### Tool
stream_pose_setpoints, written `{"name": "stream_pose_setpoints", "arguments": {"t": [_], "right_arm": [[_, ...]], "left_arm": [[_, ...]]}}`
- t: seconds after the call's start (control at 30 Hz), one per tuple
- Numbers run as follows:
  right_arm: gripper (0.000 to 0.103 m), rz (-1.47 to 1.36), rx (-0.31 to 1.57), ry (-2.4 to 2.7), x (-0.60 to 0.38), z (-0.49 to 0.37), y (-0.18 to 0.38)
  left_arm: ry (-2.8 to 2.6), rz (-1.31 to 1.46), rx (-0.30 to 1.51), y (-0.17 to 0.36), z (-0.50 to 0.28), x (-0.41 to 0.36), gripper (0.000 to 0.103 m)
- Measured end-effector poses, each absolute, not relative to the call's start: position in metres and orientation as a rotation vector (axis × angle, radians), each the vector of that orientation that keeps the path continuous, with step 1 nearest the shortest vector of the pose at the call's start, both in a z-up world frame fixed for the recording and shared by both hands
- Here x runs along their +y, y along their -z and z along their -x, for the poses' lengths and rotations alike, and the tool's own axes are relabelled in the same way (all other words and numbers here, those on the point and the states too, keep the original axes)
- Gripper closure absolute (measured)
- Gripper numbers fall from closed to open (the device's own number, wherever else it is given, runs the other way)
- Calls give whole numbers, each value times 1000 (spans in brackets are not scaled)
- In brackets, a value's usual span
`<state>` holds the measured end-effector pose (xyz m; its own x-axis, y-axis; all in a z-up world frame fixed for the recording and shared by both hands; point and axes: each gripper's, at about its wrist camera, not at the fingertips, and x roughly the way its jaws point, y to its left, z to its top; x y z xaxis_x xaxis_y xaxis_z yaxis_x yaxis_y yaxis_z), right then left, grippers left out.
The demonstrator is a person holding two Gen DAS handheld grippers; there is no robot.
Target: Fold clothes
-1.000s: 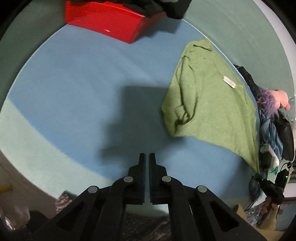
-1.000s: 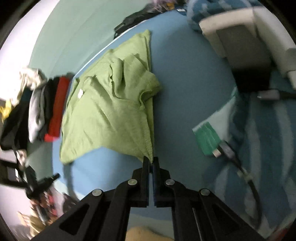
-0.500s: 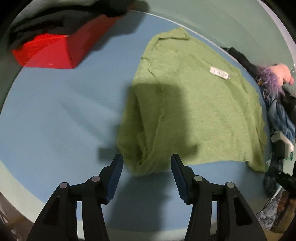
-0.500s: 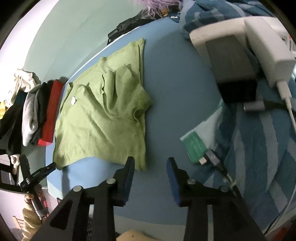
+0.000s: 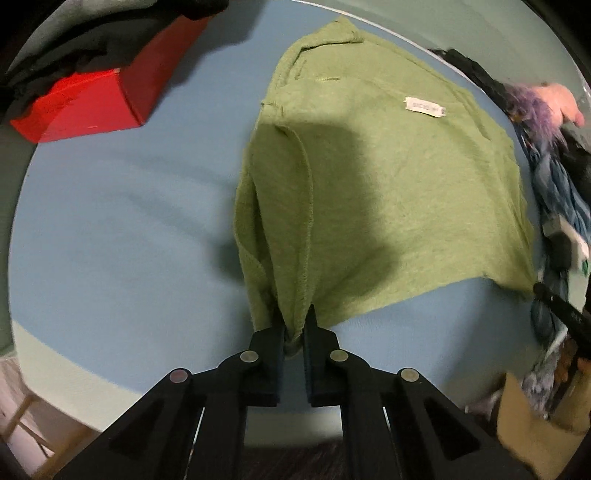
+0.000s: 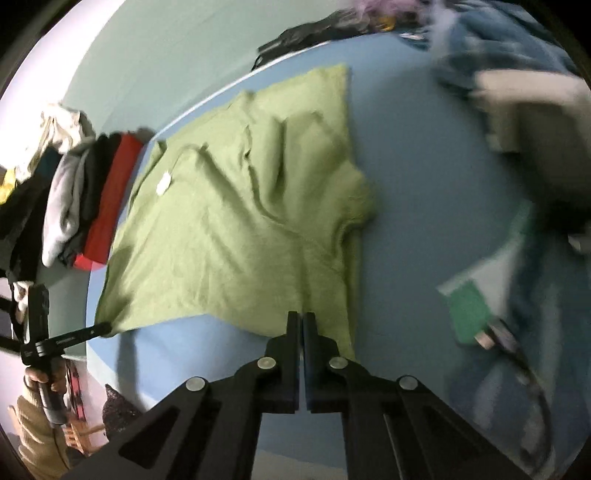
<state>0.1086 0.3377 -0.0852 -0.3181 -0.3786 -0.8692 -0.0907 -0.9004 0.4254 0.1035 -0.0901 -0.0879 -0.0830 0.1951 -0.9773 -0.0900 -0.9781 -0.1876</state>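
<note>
A red box [image 5: 85, 103] sits at the far left of the blue bench [image 5: 122, 236], with dark clothes [image 5: 92, 40] heaped on it. Along the right edge lie crumpled blue fabric [image 5: 561, 192], a green card [image 6: 469, 310] and a cable [image 6: 524, 369].

Bare blue sheet [image 5: 110, 229] lies open left of the green shirt [image 5: 388, 192], wide enough for a gripper to pass. Far left corner is blocked by a red box [image 5: 88, 103] with dark clothes [image 5: 92, 40] heaped on it. Right of the shirt, a strip of bare sheet [image 6: 424, 206] runs up the bed. Beyond it is clutter: blue striped blanket [image 6: 546, 332], green packet [image 6: 469, 310], cable [image 6: 517, 354], and a blurred pale block [image 6: 532, 110]. A black strap [image 6: 306, 33] lies along the far edge.
</note>
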Motion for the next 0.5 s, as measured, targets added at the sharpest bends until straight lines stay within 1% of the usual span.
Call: {"name": "stream_pose_setpoints", "arguments": {"t": [0.1, 0.23, 0.27, 0.3, 0.37, 0.4, 0.43, 0.47, 0.5], "right_arm": [[102, -1779, -652, 2277, 349, -134, 89], [102, -1935, -610, 2132, 345, -177, 112], [102, -1973, -628, 2094, 344, -186, 121], [102, -2003, -647, 2057, 343, -195, 130], [101, -1988, -663, 2033, 347, -201, 132], [97, -1980, -647, 2037, 348, -198, 128], [91, -1971, -632, 2046, 348, -193, 124], [67, -1958, -612, 2076, 344, -186, 115], [57, -1934, -570, 2114, 350, -175, 101]], "left_arm": [[-2088, 2031, -62, 92, -122, -97, 95], [-1996, 2134, -10, 116, -145, -107, 95], [-1980, 2159, -3, 124, -149, -110, 95], [-1979, 2169, -25, 130, -150, -113, 92], [-1986, 2164, -82, 132, -146, -116, 88], [-1982, 2163, -89, 129, -143, -116, 82], [-1986, 2164, -71, 125, -140, -117, 78], [-2007, 2165, -14, 117, -138, -117, 65], [-2033, 2166, 50, 110, -135, -117, 52]]}}
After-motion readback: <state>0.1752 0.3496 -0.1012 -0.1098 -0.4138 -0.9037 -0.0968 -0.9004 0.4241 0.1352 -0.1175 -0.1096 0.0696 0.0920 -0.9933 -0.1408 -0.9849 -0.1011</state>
